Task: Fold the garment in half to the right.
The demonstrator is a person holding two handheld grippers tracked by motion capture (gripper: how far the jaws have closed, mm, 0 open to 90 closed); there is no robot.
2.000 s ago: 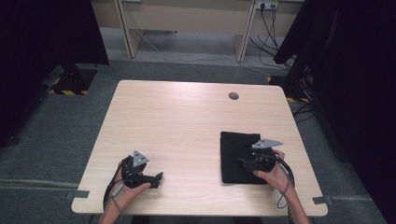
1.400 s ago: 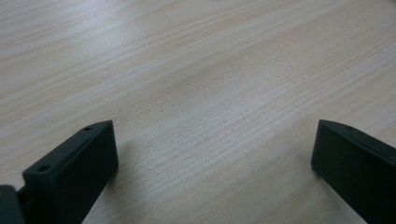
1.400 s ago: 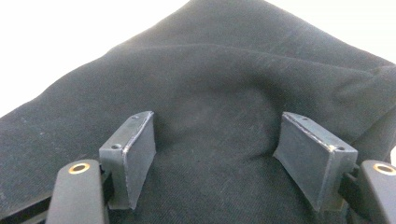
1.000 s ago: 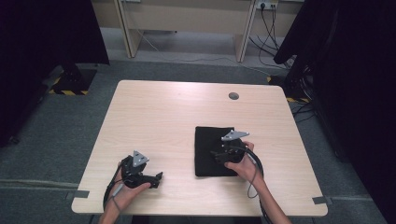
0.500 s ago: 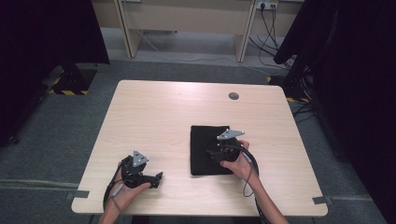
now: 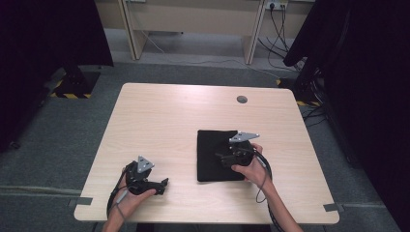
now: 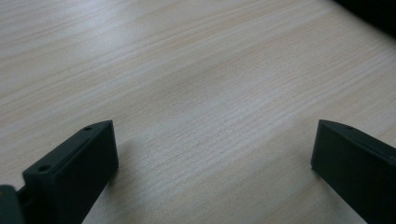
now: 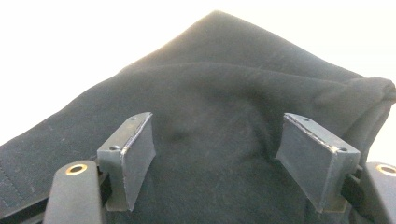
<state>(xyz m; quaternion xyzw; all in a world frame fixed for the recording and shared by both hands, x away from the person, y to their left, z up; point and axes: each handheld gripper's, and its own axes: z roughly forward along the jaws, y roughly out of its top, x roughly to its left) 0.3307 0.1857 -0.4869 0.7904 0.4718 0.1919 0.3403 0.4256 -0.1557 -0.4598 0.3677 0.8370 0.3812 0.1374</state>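
A folded black cloth (image 6: 209,155) lies flat on the pale wooden table (image 6: 169,121), right of the middle. My right gripper (image 6: 221,157) rests on the cloth's right half, held by a hand, pointing left. In the right gripper view its jaws stand wide apart over the dark fabric (image 8: 224,79), so the right gripper (image 8: 219,130) is open with cloth beneath and between the pads. My left gripper (image 6: 163,184) sits near the front left edge, pointing right. Seen in the left gripper view, the left gripper (image 7: 215,154) is open over bare wood.
A round cable hole (image 6: 241,99) is in the table's far right part. Desk legs and cables (image 6: 270,19) stand beyond the far edge. Dark curtains (image 6: 367,72) hang at both sides. Grey floor surrounds the table.
The black cloth has slid left from the table's right side toward the middle, with my right gripper on it. The left gripper has stayed put.
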